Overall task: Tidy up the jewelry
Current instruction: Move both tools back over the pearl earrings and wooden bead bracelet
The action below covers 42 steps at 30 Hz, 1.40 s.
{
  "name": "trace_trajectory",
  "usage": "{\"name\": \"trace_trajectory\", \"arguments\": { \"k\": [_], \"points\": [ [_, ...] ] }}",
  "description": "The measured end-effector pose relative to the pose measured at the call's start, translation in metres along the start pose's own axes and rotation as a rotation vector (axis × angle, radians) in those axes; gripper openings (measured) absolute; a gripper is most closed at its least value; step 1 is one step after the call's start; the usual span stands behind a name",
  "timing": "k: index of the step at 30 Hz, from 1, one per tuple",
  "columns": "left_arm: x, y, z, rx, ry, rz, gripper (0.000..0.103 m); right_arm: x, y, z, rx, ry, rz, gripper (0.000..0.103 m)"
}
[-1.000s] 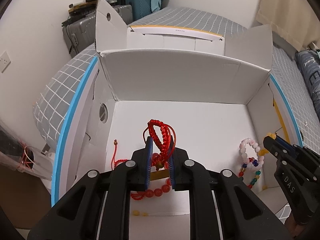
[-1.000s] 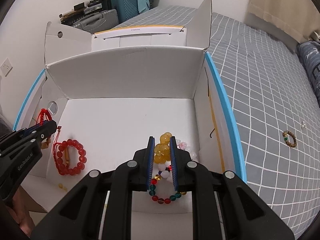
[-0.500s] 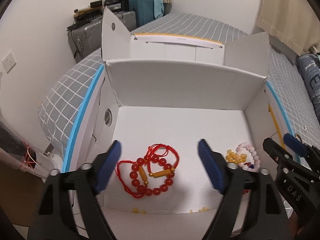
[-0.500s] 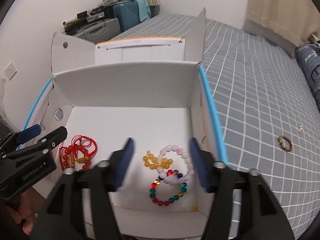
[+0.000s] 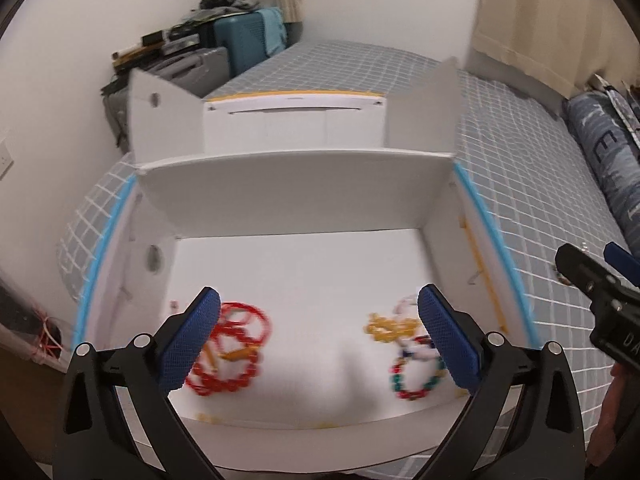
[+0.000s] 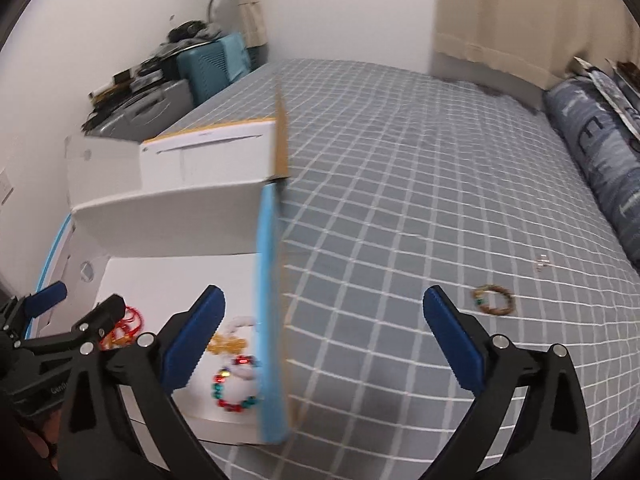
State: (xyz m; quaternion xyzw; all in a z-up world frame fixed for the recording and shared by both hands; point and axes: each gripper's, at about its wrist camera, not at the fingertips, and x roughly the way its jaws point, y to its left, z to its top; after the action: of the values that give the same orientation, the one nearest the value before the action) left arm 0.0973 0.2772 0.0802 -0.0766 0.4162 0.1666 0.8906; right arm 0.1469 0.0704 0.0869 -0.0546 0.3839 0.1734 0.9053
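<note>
A white cardboard box point(image 5: 296, 196) with blue-edged side walls stands open on the bed. Inside at the left lie red bead and cord bracelets point(image 5: 230, 354); at the right lie yellow beads point(image 5: 386, 326) and a multicoloured bead bracelet point(image 5: 416, 380). My left gripper point(image 5: 318, 340) is open and empty above the box's near edge. My right gripper point(image 6: 324, 340) is open and empty, astride the box's right wall point(image 6: 270, 300). A brown bead bracelet point(image 6: 494, 300) and a small silver piece point(image 6: 542, 262) lie on the grey checked bedspread to the right.
The box's flaps stand up at the back point(image 5: 424, 108). Suitcases and clutter point(image 5: 224, 52) stand against the far wall. A dark blue pillow point(image 6: 592, 148) lies along the bed's right side. The right gripper also shows at the left view's edge point(image 5: 600, 292).
Both grippers let go of their bracelets into the box, opened wide and pulled back. The right gripper has swung right toward the bedspread.
</note>
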Motion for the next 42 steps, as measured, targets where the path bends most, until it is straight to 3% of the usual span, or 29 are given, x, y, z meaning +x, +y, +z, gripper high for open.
{"name": "trace_trajectory", "arguments": {
  "k": [15,21,28,35,42],
  "points": [
    [0.021,-0.154,0.017,0.127,0.01,-0.13,0.097,0.013,-0.164,0.009,0.098,-0.006,-0.16,0.095],
    [0.052,-0.216,0.018,0.162,0.043,-0.19,0.097,0.038,-0.224,0.011,0.124,0.008,-0.241,0.095],
    [0.105,-0.283,0.01,0.2,0.108,-0.239,0.097,0.081,-0.286,0.01,0.17,0.057,-0.267,0.095],
    [0.149,-0.319,-0.001,0.232,0.163,-0.259,0.097,0.124,-0.323,0.011,0.182,0.102,-0.269,0.094],
    [0.172,-0.336,-0.01,0.264,0.178,-0.239,0.097,0.158,-0.351,0.004,0.232,0.164,-0.228,0.082]
  ]
}}
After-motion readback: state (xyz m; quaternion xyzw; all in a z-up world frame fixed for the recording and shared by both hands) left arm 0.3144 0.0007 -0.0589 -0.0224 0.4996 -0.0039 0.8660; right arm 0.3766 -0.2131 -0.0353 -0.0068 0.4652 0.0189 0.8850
